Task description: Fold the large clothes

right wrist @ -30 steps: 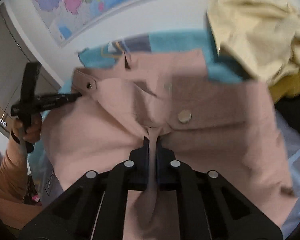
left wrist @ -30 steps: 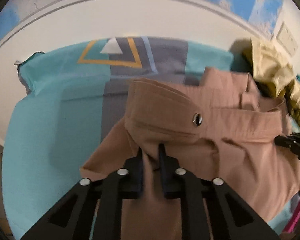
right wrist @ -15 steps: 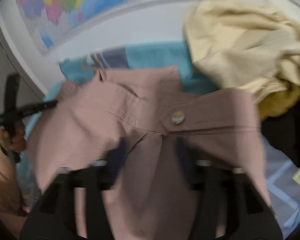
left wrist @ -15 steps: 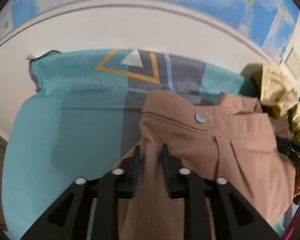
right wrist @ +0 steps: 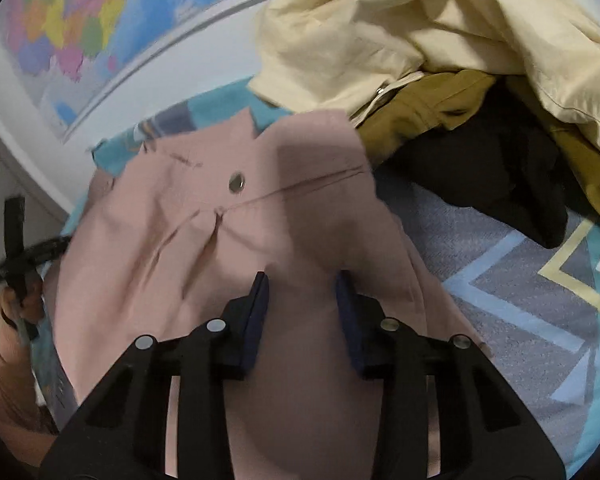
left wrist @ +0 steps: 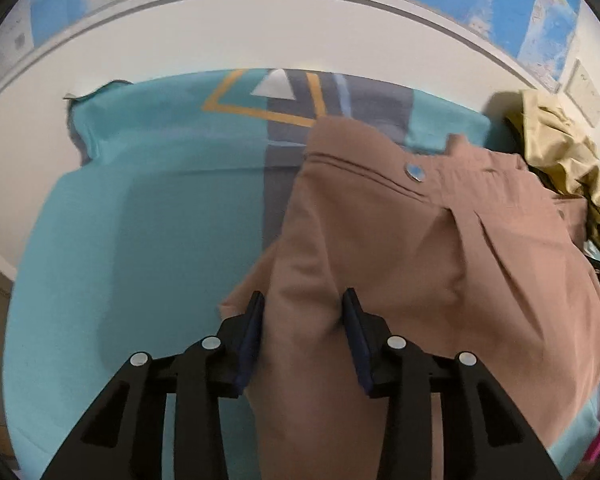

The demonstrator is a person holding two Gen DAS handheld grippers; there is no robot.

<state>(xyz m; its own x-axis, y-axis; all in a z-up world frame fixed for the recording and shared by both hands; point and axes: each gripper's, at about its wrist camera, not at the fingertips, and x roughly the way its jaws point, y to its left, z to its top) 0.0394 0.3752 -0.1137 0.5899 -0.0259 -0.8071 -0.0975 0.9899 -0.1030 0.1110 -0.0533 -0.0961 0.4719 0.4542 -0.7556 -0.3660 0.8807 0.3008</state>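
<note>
Both grippers released: left gripper (left wrist: 303,300) and right gripper (right wrist: 302,280) have jaws spread, fabric between the fingers but not pinched. Trousers (left wrist: 440,240) lie waistband-up on the teal sheet (left wrist: 140,220), snap (left wrist: 415,171) visible, right edge touching the cream pile (right wrist: 380,32). Step looks like lay-out done, fold not yet started; fabric is rumpled near the pleat (right wrist: 216,232). Next move probably needs fresh grips at the waistband corners or legs, clear of the pile, then fold one half over.

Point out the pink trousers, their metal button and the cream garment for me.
pink trousers (right wrist: 308,240): right wrist view, front panel.
metal button (left wrist: 415,171): left wrist view, its face.
cream garment (right wrist: 380,32): right wrist view, crumpled top.
</note>
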